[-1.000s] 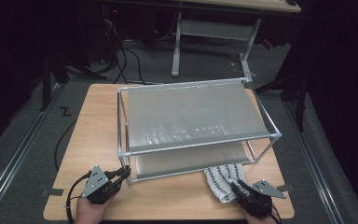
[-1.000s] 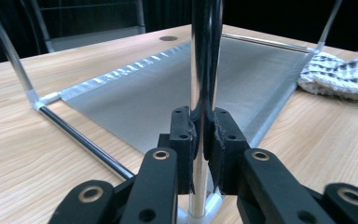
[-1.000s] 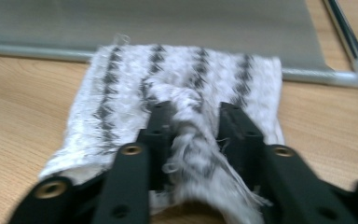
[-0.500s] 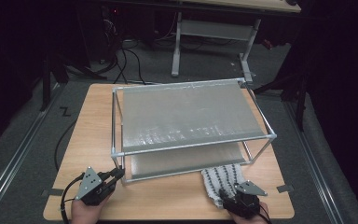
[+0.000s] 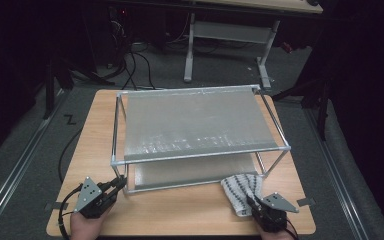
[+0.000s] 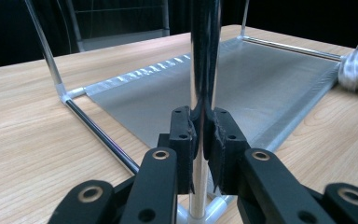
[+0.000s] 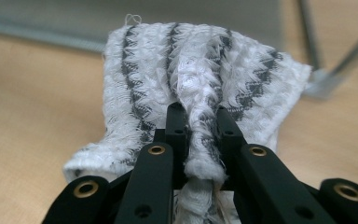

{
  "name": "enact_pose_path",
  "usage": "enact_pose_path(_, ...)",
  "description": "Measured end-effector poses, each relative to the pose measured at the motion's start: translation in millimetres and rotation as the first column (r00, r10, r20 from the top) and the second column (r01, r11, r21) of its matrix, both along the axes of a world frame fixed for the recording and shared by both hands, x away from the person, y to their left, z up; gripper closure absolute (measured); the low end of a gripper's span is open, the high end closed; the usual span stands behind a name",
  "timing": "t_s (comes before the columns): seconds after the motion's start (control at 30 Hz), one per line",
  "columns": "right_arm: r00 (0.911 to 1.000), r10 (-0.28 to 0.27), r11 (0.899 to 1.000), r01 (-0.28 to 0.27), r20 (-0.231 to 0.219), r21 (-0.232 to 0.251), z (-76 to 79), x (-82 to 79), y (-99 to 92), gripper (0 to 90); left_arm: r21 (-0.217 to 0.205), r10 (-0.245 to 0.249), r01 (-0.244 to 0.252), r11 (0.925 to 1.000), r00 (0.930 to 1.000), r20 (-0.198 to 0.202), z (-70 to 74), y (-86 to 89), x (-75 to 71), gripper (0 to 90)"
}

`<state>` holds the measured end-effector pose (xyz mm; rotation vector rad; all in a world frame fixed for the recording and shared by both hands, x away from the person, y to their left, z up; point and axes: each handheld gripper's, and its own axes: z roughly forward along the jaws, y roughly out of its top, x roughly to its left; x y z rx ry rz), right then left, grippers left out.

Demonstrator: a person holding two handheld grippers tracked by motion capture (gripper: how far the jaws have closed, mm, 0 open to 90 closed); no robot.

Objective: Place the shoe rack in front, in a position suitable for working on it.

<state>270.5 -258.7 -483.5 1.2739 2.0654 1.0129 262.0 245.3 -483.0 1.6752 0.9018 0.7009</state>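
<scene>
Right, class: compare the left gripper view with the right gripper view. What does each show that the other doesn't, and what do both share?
Left gripper view alone: the left gripper shut on an upright post of the metal rack, with the grey lower shelf stretching behind.

Right gripper view alone: the right gripper shut on a bunched fold of the striped cloth, seen close enough to read its weave.

Both: the striped cloth, the wooden table and parts of the rack's frame.

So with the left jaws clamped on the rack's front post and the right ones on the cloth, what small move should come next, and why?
Probably lift the striped cloth toward the rack's upper mesh shelf. The right gripper, whose jaws have just been closing, has a fold pinched; the left gripper steadies the rack's front post.
</scene>
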Motion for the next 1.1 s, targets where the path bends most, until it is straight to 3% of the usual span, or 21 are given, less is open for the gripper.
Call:
enact_pose_path(0.2, 0.9963, -0.043, 0.999, 0.041, 0.075, 0.028, 26.9, 8.5, -16.2, 80.0, -0.001, -0.001, 0.001, 1.0000, 1.0000, 0.003, -0.4, 1.8, 0.4, 80.3)
enact_pose_path(0.27, 0.9961, -0.040, 0.999, 0.038, 0.078, 0.035, 29.5, 10.7, -17.5, 80.0, -0.001, -0.002, 0.002, 1.0000, 1.0000, 0.003, -0.6, 2.2, 0.6, 80.4)
enact_pose_path(0.3, 0.9973, -0.016, 0.998, 0.012, 0.072, 0.060, 34.2, 19.1, -16.2, 80.0, -0.004, -0.001, 0.001, 1.0000, 1.0000, 0.004, -0.8, 2.5, 0.9, 80.4)
enact_pose_path(0.43, 0.9984, 0.033, 0.997, -0.036, 0.045, 0.068, 27.4, 32.4, -2.5, 79.9, -0.003, 0.001, -0.001, 1.0000, 1.0000, 0.003, -0.8, 2.4, 1.0, 80.4)
enact_pose_path(0.53, 0.9971, 0.066, 0.996, -0.068, 0.038, 0.049, 22.7, 40.7, 9.4, 79.8, -0.003, 0.001, -0.001, 1.0000, 1.0000, 0.003, -0.9, 2.5, 1.0, 80.3)
enact_pose_path(0.6, 0.9980, 0.044, 0.998, -0.047, 0.046, 0.047, 23.9, 45.5, 8.0, 79.8, -0.002, 0.002, -0.002, 1.0000, 1.0000, 0.003, -1.0, 2.4, 0.9, 80.3)
enact_pose_path(0.77, 0.9971, -0.054, 0.998, 0.052, 0.054, 0.045, 25.5, 54.3, -18.0, 79.7, -0.001, 0.003, -0.003, 1.0000, 1.0000, 0.000, -1.1, 3.0, 0.6, 80.4)
enact_pose_path(0.9, 0.9869, -0.129, 0.991, 0.125, 0.097, 0.038, 31.7, 48.9, -35.2, 79.6, -0.001, 0.007, -0.007, 1.0000, 1.0000, -0.001, -1.2, 3.3, 0.5, 80.4)
enact_pose_path(1.1, 0.9571, -0.186, 0.983, 0.182, 0.223, 0.036, 63.5, 35.5, -45.9, 79.4, 0.001, 0.010, -0.010, 1.0000, 1.0000, 0.000, -1.2, 3.0, 0.3, 80.4)
